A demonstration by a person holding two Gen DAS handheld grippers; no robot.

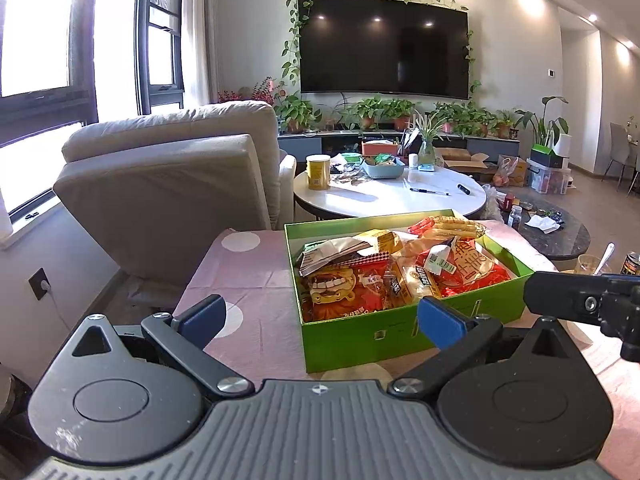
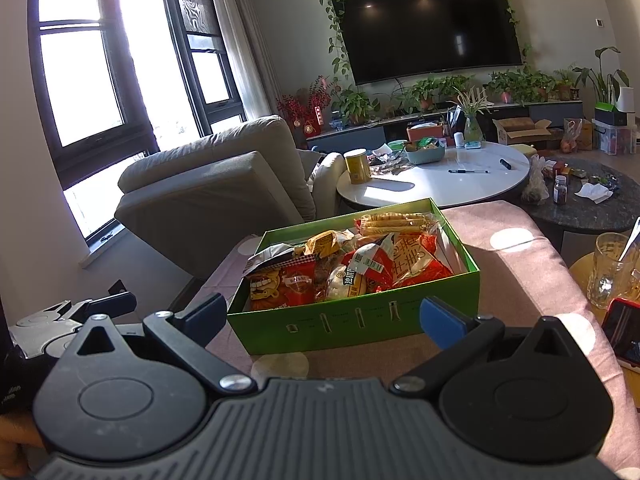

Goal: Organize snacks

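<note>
A green box [image 1: 360,336] is sitting on a desk [image 1: 248,280] draped in a pink cloth with pale dots, and it is brimming with snack packets. Nearest the front, a red and yellow bag [image 1: 340,292] is showing a cartoon face with bared teeth; its small lettering is too blurred to read. Beside it a pale yellow packet [image 1: 420,280] is carrying dark Chinese characters, not legible. A clear bag with large red Chinese writing [image 1: 476,264] is wearing a white barcode sticker [image 1: 440,262], the print too fine to make out. At the back, a packet of golden ridged sticks [image 1: 456,227] is lying across the far corner. The box's front wall is showing a row of small pale icons.

The left gripper [image 1: 320,316] is hovering in front of the box with its jaws spread wide, holding nothing; its right blue pad is overlapping the box's near wall, contact unclear. The right gripper [image 2: 322,316] is likewise gaping wide and empty, just short of the box's front wall. In the right view a glass mug [image 2: 612,272] is standing off to the right of the box.
</note>
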